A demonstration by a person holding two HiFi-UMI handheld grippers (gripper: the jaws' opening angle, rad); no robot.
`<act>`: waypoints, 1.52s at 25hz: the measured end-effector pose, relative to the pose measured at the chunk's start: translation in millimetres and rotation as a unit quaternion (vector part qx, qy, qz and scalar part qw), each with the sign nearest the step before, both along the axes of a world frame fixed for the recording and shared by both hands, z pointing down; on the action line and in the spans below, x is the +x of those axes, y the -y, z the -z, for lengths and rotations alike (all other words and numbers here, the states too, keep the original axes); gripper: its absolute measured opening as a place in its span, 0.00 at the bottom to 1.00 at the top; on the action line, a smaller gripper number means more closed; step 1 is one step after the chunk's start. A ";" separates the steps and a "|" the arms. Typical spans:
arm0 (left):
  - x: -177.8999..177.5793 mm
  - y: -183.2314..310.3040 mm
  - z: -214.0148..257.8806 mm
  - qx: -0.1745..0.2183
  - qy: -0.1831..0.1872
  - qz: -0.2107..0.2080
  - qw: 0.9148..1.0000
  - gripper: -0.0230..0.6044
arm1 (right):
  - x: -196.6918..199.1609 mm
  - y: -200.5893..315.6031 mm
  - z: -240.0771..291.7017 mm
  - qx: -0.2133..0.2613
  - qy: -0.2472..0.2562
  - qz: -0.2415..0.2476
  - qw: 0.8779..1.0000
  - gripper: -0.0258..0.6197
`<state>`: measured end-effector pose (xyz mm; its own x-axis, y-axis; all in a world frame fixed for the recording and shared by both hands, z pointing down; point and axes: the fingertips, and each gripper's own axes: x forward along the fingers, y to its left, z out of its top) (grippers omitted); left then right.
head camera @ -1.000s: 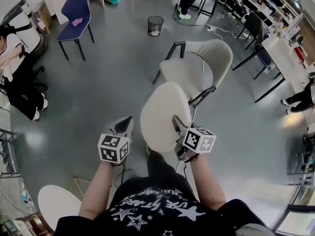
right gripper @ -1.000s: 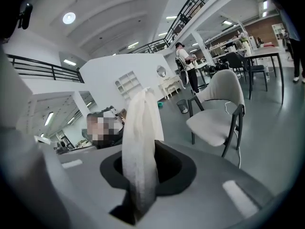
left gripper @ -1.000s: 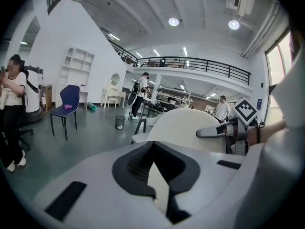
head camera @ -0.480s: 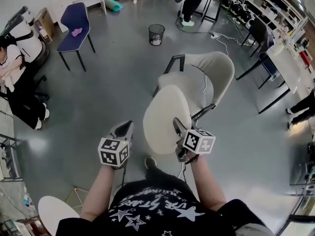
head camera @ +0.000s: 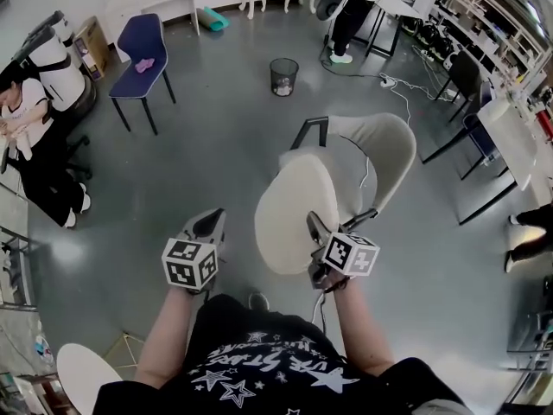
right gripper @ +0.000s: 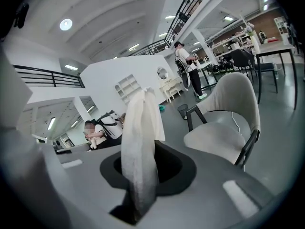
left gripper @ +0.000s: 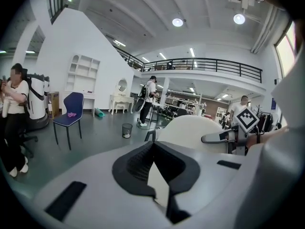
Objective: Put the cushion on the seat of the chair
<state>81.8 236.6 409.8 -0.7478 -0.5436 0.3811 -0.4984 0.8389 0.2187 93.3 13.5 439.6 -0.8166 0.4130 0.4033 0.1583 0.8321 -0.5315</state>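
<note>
The cream oval cushion (head camera: 289,214) stands on edge, and my right gripper (head camera: 313,225) is shut on its near rim. In the right gripper view the cushion (right gripper: 138,147) rises straight up from between the jaws. The beige chair (head camera: 389,150) with black legs stands just beyond; the cushion covers the front of its seat in the head view. Its bare seat (right gripper: 221,137) shows to the right in the right gripper view. My left gripper (head camera: 210,225) hangs left of the cushion, apart from it, jaws together with nothing in them. The left gripper view shows the cushion (left gripper: 190,128) ahead on the right.
A black waste bin (head camera: 283,76) stands beyond the chair, and a blue chair (head camera: 143,50) at the far left. A person sits at the left edge (head camera: 34,145); another stands at the top (head camera: 350,11). Desks and dark chairs line the right side (head camera: 484,111).
Both grippers and the cushion have come closer to the beige chair; the cushion now overlaps more of its seat. The grip on the cushion is unchanged.
</note>
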 end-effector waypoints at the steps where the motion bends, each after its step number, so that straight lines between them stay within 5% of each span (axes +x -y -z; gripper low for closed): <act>1: -2.3 0.3 2.3 -0.002 0.001 0.001 1.000 0.05 | -1.2 3.0 -0.2 -0.003 0.000 -0.002 1.000 0.13; 20: -72.1 41.7 -10.1 0.013 -0.011 -0.074 0.997 0.05 | -32.8 45.2 -13.0 0.009 -0.016 -0.075 0.997 0.13; 38: -254.1 6.9 -34.8 0.015 -0.054 -0.170 0.984 0.05 | -175.9 4.1 -31.0 0.022 -0.063 -0.172 0.983 0.13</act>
